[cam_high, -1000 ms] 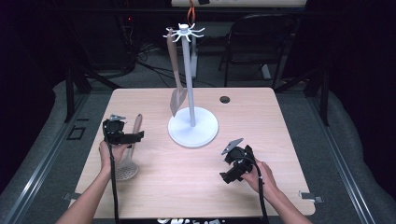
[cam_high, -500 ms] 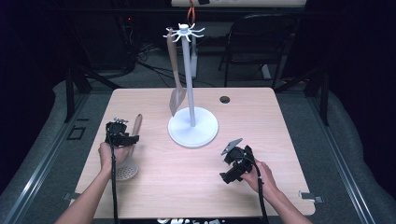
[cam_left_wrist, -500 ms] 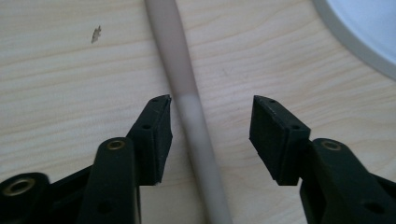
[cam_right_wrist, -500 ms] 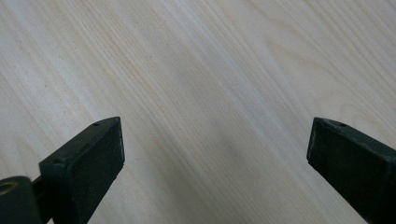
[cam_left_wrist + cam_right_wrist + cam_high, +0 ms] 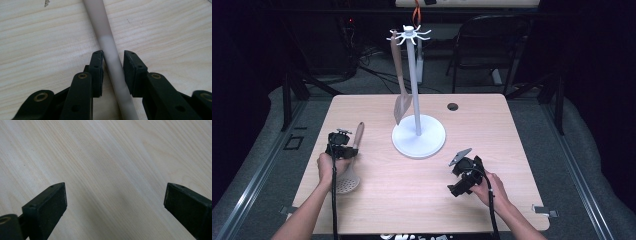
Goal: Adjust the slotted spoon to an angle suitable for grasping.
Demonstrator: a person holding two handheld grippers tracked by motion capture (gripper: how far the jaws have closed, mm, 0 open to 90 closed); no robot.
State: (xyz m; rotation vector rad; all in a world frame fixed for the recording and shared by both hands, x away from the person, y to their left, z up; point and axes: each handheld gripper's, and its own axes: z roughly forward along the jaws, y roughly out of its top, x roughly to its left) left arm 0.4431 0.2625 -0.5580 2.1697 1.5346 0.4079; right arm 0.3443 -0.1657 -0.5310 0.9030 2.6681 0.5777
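A slotted skimmer (image 5: pixel 347 182) with a pale wooden handle (image 5: pixel 358 133) lies on the table's left side. My left gripper (image 5: pixel 346 151) points down over that handle. In the left gripper view the handle (image 5: pixel 109 47) runs between the jaws of the left gripper (image 5: pixel 113 53), which have just been closing. The left pad (image 5: pixel 98 72) lies against the handle and a thin gap shows at the right pad (image 5: pixel 132 72). My right gripper (image 5: pixel 458 187) rests low at the front right, and in the right gripper view its jaws (image 5: pixel 116 192) stand wide open over bare wood.
A white utensil stand (image 5: pixel 418 140) rises at the table's centre with hooks at its top (image 5: pixel 410 34). A brown spatula (image 5: pixel 400 90) hangs from one hook. A dark round hole (image 5: pixel 453 106) sits at the back right. A chair (image 5: pixel 492 45) stands behind the table.
The left gripper's jaws have narrowed from wide open to close around the skimmer handle, and the hand has settled slightly lower. The right hand has stayed put.
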